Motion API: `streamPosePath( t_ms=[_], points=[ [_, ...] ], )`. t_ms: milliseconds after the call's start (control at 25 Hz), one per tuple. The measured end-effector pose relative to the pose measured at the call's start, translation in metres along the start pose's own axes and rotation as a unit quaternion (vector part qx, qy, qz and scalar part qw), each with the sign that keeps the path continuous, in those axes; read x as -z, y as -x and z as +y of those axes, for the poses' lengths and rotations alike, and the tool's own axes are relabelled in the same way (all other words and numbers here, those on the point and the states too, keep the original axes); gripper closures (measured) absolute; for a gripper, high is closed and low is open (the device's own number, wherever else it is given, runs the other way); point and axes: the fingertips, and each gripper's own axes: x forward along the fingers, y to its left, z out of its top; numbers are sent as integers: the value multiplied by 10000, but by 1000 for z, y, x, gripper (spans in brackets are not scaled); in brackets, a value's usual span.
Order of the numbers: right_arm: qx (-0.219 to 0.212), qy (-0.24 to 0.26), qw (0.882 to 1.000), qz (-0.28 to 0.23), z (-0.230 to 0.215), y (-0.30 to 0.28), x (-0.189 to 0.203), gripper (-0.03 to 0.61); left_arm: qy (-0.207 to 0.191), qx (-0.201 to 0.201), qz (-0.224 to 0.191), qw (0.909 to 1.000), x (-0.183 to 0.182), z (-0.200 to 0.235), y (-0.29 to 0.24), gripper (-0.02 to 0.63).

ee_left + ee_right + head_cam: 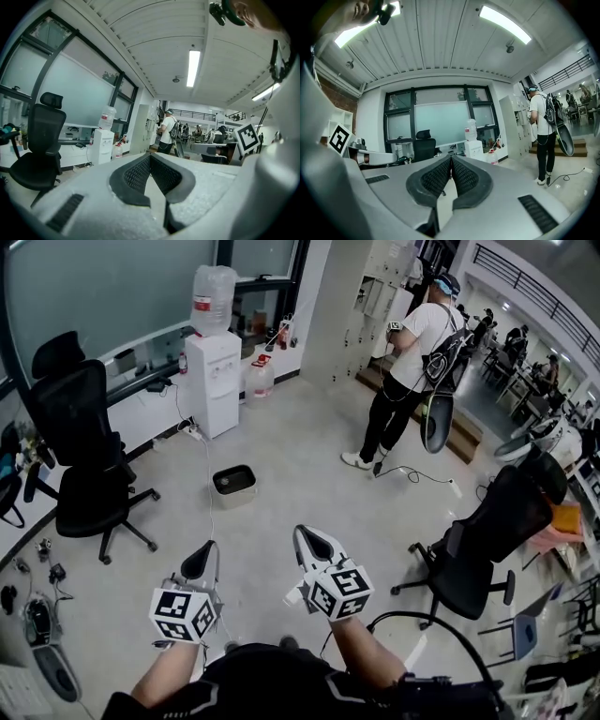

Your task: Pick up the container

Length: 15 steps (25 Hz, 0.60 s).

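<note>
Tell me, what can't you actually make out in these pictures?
- Inside the container: head view, too small and dark.
- Container in the gripper views: the left gripper and right gripper block the floor.
- Label on the water bottle: head view, too small to read.
- The gear on the floor at left: head view, partly cut by the edge.

Left gripper [198, 561] closed and empty, right gripper [315, 546] likewise, both held roughly level

Quick tally: two grippers, left gripper [200, 562] and right gripper [316, 545]; one container [234, 482]; two black chairs nearby, left chair [82, 451] and right chair [492, 531]; one water dispenser [214, 381]; two water jugs, top jug [214, 298] and floor jug [260, 378]; one standing person [412, 352] close by.
</note>
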Motion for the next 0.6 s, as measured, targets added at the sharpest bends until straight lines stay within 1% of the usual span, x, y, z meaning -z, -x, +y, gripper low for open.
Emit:
streamPosePath(
  t_ms=[320,480,600],
  points=[
    [130,51,9999,-56,26,-25,2,571,15,268,-61,9996,-4,30,0,607],
    [244,17,9997,-70,24,-29,5,571,-1,418,-25,9991,1,35,-8,607],
    [218,13,9997,-54,17,-38,5,571,62,465,-5,9989,4,38,-24,607]
  ],
)
